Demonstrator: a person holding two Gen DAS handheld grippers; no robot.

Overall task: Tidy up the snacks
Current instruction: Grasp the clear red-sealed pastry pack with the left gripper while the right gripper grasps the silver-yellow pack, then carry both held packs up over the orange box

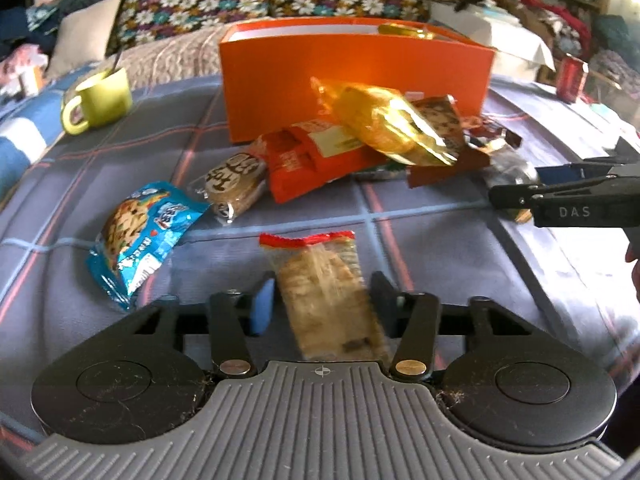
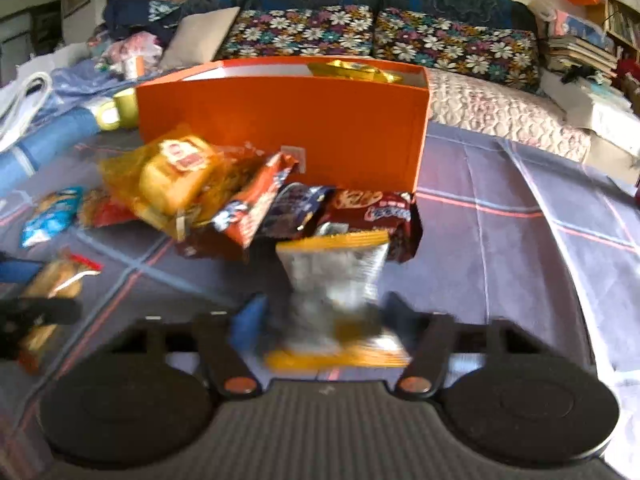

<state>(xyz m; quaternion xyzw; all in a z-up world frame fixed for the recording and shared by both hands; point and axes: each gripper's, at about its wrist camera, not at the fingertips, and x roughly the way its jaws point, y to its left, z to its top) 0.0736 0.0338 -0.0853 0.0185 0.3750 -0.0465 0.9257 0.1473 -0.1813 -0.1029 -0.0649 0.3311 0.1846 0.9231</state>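
Note:
My left gripper (image 1: 322, 300) is shut on a clear biscuit packet (image 1: 328, 292) with a red top edge, which stands up between the jaws over the plaid cloth (image 1: 440, 248). My right gripper (image 2: 324, 316) is shut on a silver packet (image 2: 336, 276) with yellow ends, pinched at its waist; this view is blurred. Behind both stands an open orange box (image 1: 356, 80) with a gold packet (image 1: 404, 31) inside. A heap of snack packets (image 1: 384, 136) leans on the box's front. A blue cookie packet (image 1: 140, 236) and a round biscuit pack (image 1: 232, 184) lie to the left.
A green mug (image 1: 100, 100) with a spoon stands at the far left, and a red can (image 1: 572, 76) at the far right. A sofa with floral cushions (image 2: 384, 40) runs behind the table. Stacked books (image 2: 580, 52) and clutter sit at the right.

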